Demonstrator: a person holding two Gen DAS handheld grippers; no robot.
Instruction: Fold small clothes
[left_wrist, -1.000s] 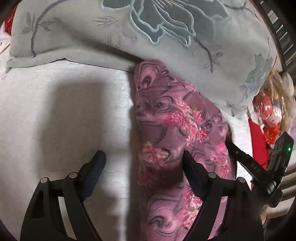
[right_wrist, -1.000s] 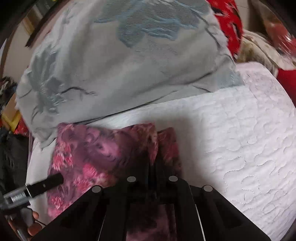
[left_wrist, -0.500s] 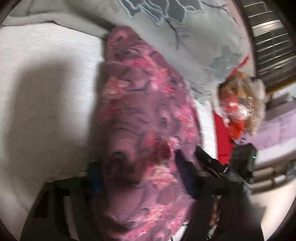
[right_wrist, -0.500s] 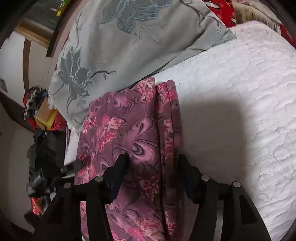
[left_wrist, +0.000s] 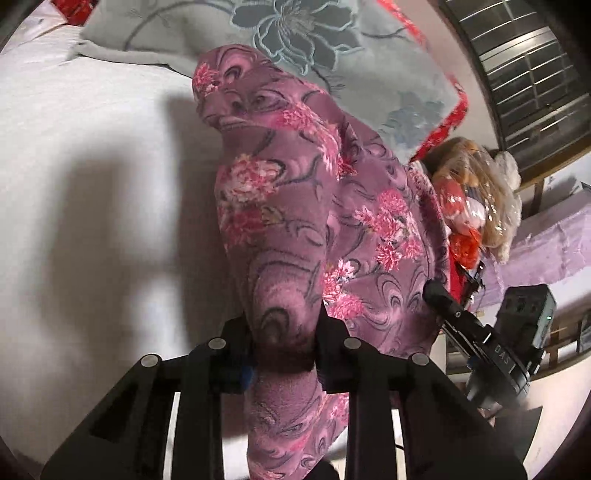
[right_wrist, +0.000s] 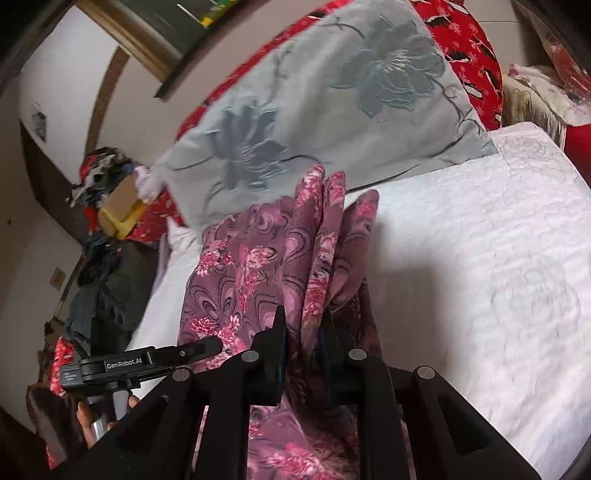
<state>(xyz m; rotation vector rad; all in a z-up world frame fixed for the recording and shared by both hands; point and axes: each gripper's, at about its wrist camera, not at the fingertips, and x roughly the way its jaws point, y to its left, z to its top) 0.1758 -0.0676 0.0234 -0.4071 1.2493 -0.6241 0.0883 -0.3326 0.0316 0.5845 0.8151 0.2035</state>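
While pinched from two sides, cloth hanging lifted over quilt, far end drooping toward pillow. Left gripper clenched on a bunched fold, fabric squeezed thick between both fingers. Right gripper clamped too, several pleated layers caught between its pads.

From left view only: barred window far right of pillow, plastic-wrapped toy just below it, and right gripper seen side-on at cloth's right edge, finger tip against the fabric. From right view only: red patterned cushion behind pillow, clutter pile off pillow's left corner, and left gripper reaching in low, a bare hand wrapped round its handle.

Containers: one cardboard box beside pillow's left corner, yellow at its near edge, clothes heaped on top; contents inside impossible to make out.

Cloth itself: fleecy mauve, dark swirl lines, pink and red blossoms scattered throughout. In left view, top end rolled over in a rounded hump in front of pillow. In right view, spread flat-ish on left half, gathered into upright ridges on right half, tips touching pillow's lower edge. Lower end trailing down past both grippers, out of frame. Dark shadows cast on quilt beside it.
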